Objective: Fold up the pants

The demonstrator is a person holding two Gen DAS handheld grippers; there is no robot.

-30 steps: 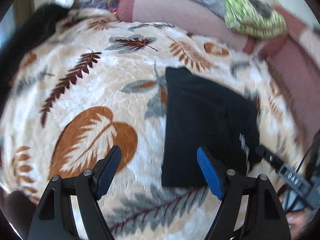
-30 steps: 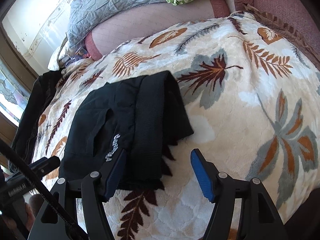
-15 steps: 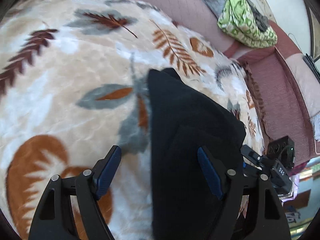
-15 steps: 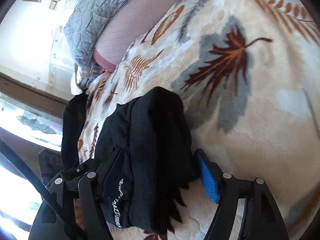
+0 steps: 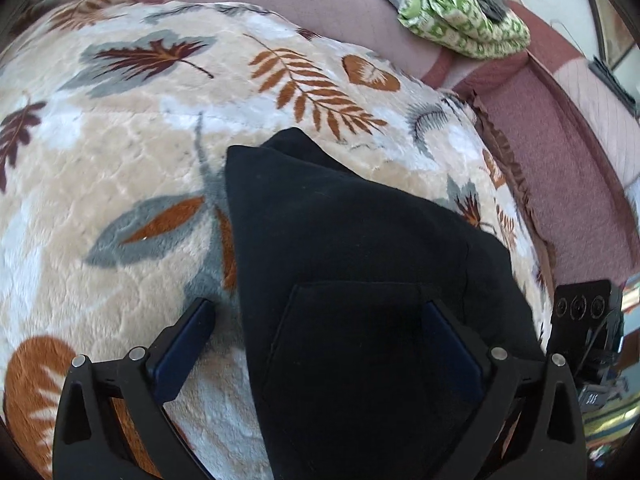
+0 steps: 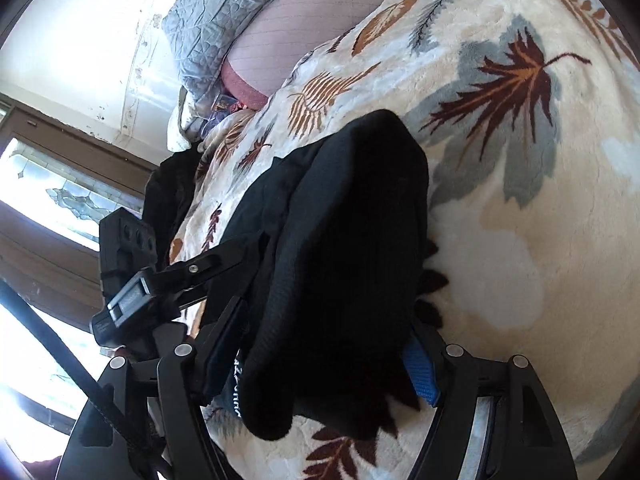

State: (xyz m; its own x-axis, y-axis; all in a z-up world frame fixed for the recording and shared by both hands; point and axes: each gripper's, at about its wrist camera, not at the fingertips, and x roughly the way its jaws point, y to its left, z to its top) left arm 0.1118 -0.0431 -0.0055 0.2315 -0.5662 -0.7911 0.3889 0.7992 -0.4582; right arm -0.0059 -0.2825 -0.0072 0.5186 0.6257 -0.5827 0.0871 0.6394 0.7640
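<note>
Closer than a second ago, both my grippers (image 5: 316, 332) (image 6: 328, 350) straddle the folded pants (image 5: 360, 280), fingers spread, ready to pinch.

White lettering on black pants (image 6: 344, 264) waistband near lower left edge, partly hidden, unreadable. Small white marking on left gripper (image 6: 128, 304) mount, illegible.

Bare plush leaf-print blanket (image 5: 100, 184) open on left side & toward far edge; open too on right side (image 6: 540, 208). Obstacles: folded black fabric pants (image 5: 360, 280) mid-blanket, mauve quilted sofa backrest (image 5: 320, 4) along far edge, green patterned cloth bundle (image 5: 460, 12) at far right corner.
</note>
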